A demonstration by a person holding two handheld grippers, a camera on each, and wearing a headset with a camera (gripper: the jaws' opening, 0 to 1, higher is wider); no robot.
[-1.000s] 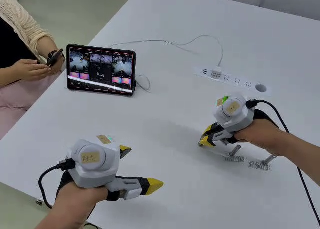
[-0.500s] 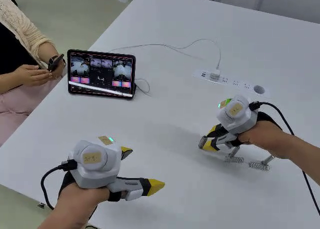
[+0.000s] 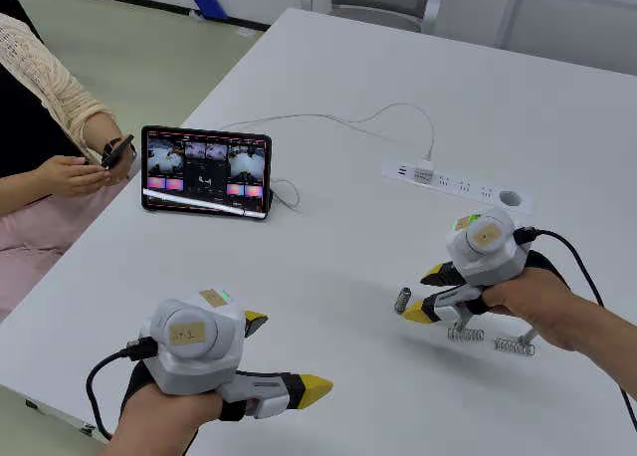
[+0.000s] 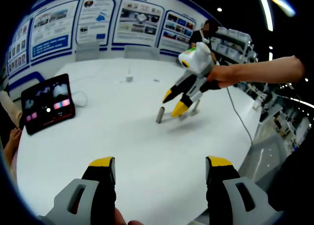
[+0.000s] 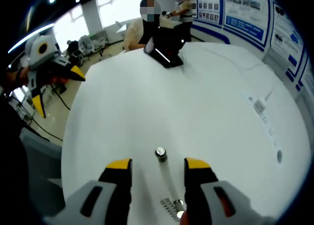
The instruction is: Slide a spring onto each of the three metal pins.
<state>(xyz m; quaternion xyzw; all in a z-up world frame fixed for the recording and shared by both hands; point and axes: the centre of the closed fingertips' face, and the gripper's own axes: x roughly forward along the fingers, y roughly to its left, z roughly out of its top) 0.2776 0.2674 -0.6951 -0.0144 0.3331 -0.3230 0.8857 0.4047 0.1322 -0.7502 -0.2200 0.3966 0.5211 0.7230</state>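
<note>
Now R gripper (image 3: 426,294) open, empty, pin (image 3: 402,300) upright just off tips; L gripper (image 3: 286,354) open, empty, by near table (image 3: 328,177) edge.

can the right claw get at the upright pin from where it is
Probably yes. The right claw is open, and the pin stands just ahead of its tips, in line with the gap. Nothing but bare table lies around it.

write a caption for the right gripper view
Right gripper, jaws open, facing an upright metal pin on the white table
</note>
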